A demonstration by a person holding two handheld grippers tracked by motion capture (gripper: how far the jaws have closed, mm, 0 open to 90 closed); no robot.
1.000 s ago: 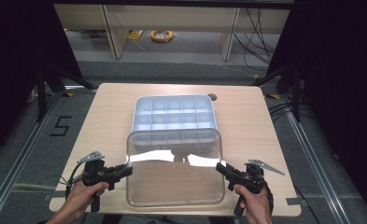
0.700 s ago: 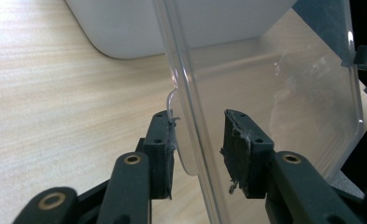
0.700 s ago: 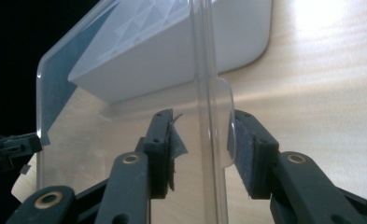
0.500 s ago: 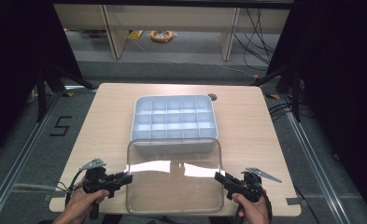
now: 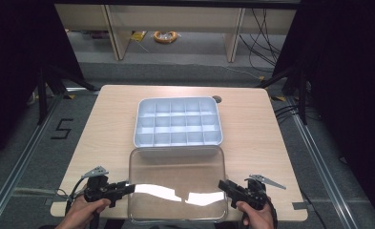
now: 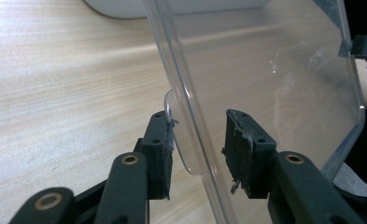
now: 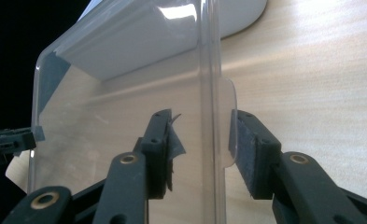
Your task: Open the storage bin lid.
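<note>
A clear plastic lid [image 5: 178,183] lies over the near part of the table, just in front of a white tray [image 5: 178,141] divided into several compartments. My left gripper [image 5: 127,187] stands at the lid's left edge and my right gripper [image 5: 222,185] at its right edge. In the left gripper view my left gripper [image 6: 197,140] is open, its jaws standing apart on either side of the lid [image 6: 274,60] edge and its small tab [image 6: 179,140]. In the right gripper view my right gripper [image 7: 202,144] is open the same way around the lid [image 7: 125,93] and its tab [image 7: 228,126].
The wooden table [image 5: 109,124] has a small round hole [image 5: 217,99] behind the tray. Bare wood lies left and right of the tray. On the floor beyond the table sits a yellow cable coil [image 5: 166,36] between shelf legs.
The lid and both grippers have moved toward the near edge of the table, away from the tray.
</note>
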